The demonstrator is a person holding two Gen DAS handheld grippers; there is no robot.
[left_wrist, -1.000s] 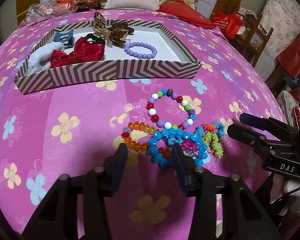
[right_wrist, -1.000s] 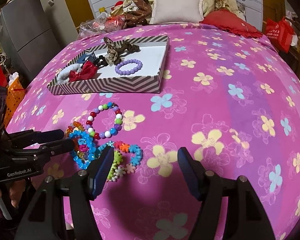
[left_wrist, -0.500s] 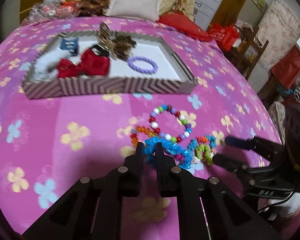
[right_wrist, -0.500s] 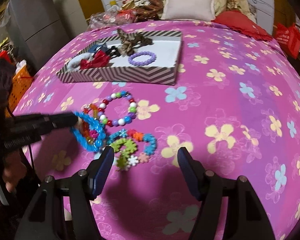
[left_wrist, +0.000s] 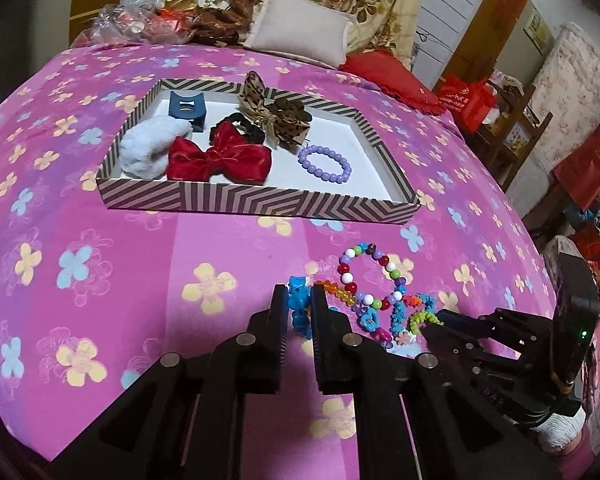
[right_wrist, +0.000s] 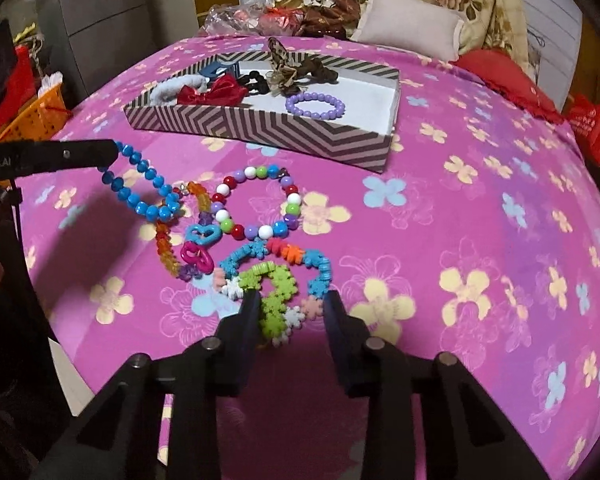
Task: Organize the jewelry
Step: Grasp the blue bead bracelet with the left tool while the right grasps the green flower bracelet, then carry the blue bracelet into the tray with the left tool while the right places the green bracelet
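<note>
Your left tongs (left_wrist: 299, 307) are clamped on the blue bead bracelet (right_wrist: 148, 194), one end raised off the bed (right_wrist: 460, 240), the other trailing among the pile; a second ago they stood open above it; your right tongs (right_wrist: 290, 312), jaws half apart and empty, straddle the green flower bracelet (right_wrist: 274, 292), having narrowed; the striped tray (left_wrist: 260, 200) lies beyond.

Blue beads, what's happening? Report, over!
Left gripper shut on blue beads, lifting. Right gripper open around flower bracelet. Beads' low end touches orange bracelet.
</note>
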